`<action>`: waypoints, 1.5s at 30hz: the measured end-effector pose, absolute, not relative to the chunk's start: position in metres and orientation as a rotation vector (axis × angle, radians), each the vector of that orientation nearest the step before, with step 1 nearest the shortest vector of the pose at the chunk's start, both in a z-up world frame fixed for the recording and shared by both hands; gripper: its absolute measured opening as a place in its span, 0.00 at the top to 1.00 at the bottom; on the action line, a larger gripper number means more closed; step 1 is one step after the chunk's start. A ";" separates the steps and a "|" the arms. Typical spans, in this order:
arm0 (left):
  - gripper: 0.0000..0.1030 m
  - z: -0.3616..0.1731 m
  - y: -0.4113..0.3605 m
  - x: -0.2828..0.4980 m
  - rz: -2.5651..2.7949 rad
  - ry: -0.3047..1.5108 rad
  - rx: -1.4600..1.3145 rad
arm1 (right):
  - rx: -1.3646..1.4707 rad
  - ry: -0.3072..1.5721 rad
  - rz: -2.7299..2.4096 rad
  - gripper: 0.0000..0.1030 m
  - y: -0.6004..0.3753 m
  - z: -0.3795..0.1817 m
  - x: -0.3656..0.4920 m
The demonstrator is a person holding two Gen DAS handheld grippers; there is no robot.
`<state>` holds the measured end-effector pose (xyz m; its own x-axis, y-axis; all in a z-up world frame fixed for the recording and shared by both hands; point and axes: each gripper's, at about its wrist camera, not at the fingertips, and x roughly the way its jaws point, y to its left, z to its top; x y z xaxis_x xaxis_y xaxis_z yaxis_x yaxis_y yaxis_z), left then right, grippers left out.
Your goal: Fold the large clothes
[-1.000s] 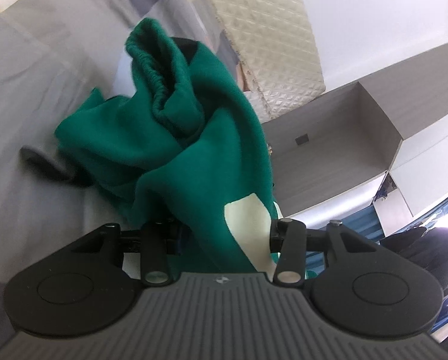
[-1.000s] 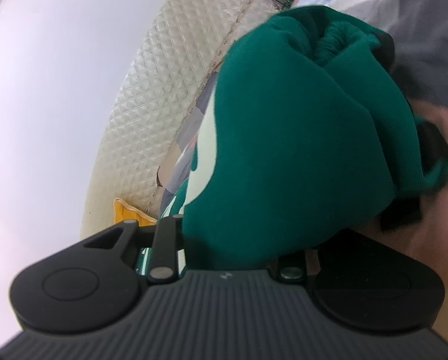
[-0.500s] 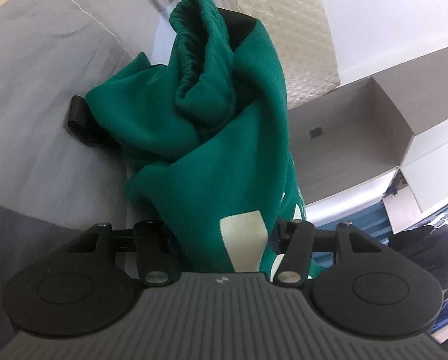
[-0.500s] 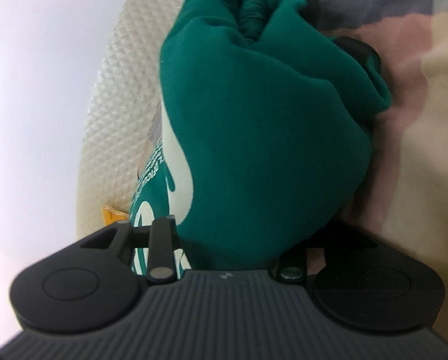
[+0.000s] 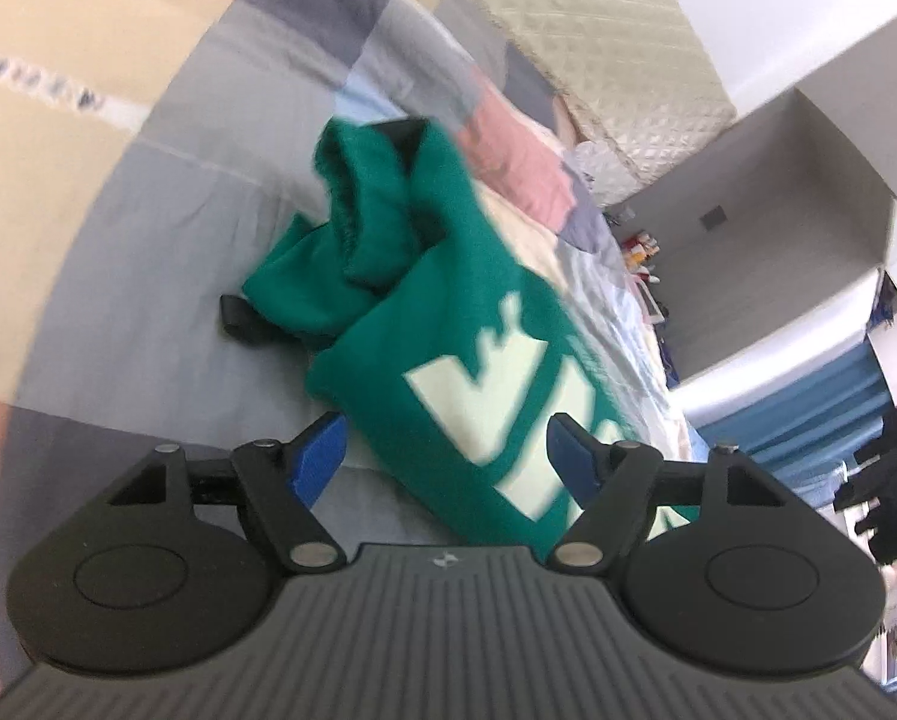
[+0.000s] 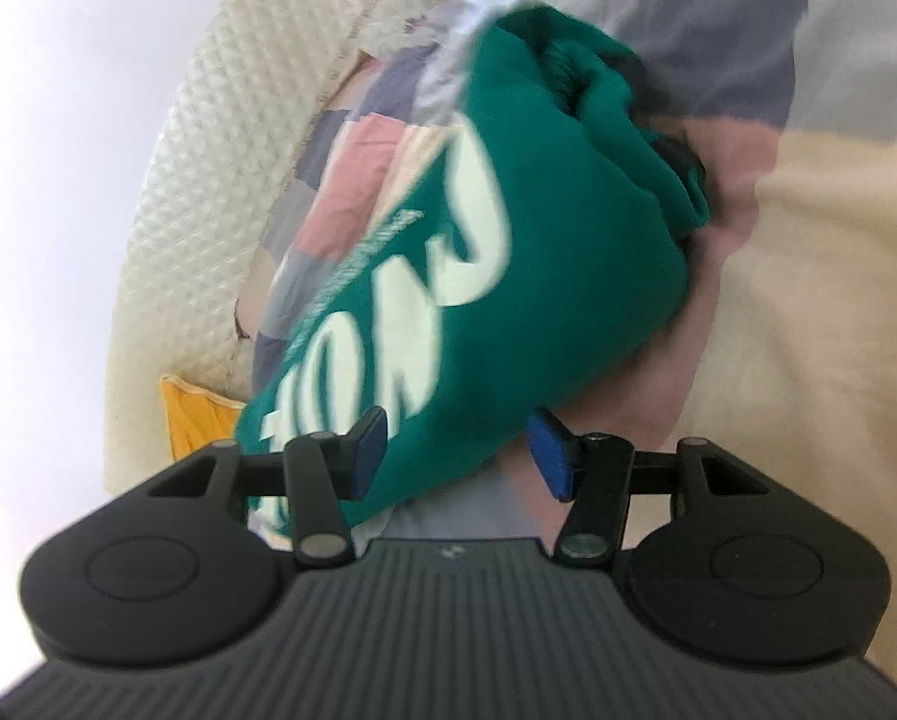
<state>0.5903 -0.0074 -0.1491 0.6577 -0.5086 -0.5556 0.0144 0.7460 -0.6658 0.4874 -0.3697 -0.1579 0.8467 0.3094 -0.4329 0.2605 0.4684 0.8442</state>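
My left hand-held gripper [image 5: 445,450] stands with its blue pads apart, and its jaws have just been opening; the green sweatshirt [image 5: 448,324] lies between them but neither pad presses on it. My right hand-held gripper [image 6: 457,450] is the same: jaws just opened, pads apart, the sweatshirt's [image 6: 508,252] near edge passing between them, the left pad just beside the cloth and the right one clear of it. The garment lies on the bed [image 5: 148,240] as a thick bundle with pale lettering on top and a ribbed cuff bunched at the far end. I judge the folding mostly done, since the body is doubled over, but the far end looks lumpy, so some tidying or a last fold may remain. The bed has a patchwork cover in grey, pink and cream, with a quilted headboard [image 5: 598,42] at the far end. A grey cabinet [image 5: 808,192] and blue curtains [image 5: 808,396] stand to the right.
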 end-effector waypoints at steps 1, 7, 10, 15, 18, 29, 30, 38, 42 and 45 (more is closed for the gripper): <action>0.25 -0.139 -0.009 0.584 -0.327 0.806 -0.652 | 1.084 0.582 0.032 0.46 -0.368 -0.145 0.486; 0.25 -0.068 -0.016 0.519 -0.343 0.752 -0.500 | 0.968 0.537 0.063 0.46 -0.356 -0.097 0.413; 0.25 -0.026 -0.023 0.482 -0.345 0.706 -0.413 | 0.869 0.495 0.067 0.46 -0.344 -0.063 0.381; 0.24 0.032 -0.024 0.409 -0.379 0.646 -0.322 | 0.725 0.424 0.086 0.46 -0.323 -0.012 0.326; 0.22 0.060 -0.019 0.365 -0.384 0.595 -0.266 | 0.660 0.396 0.100 0.46 -0.309 0.014 0.291; 0.22 0.098 -0.006 0.219 -0.375 0.460 -0.148 | 0.405 0.342 0.102 0.46 -0.260 0.056 0.180; 0.22 0.096 -0.006 0.211 -0.379 0.452 -0.141 | 0.388 0.342 0.102 0.46 -0.256 0.057 0.172; 0.22 0.072 -0.006 0.142 -0.378 0.378 -0.077 | 0.275 0.309 0.084 0.46 -0.230 0.050 0.125; 0.22 0.060 -0.005 0.120 -0.387 0.347 -0.062 | 0.252 0.297 0.065 0.46 -0.222 0.039 0.112; 0.22 0.050 -0.006 0.111 -0.396 0.335 -0.048 | 0.231 0.290 0.037 0.46 -0.215 0.028 0.110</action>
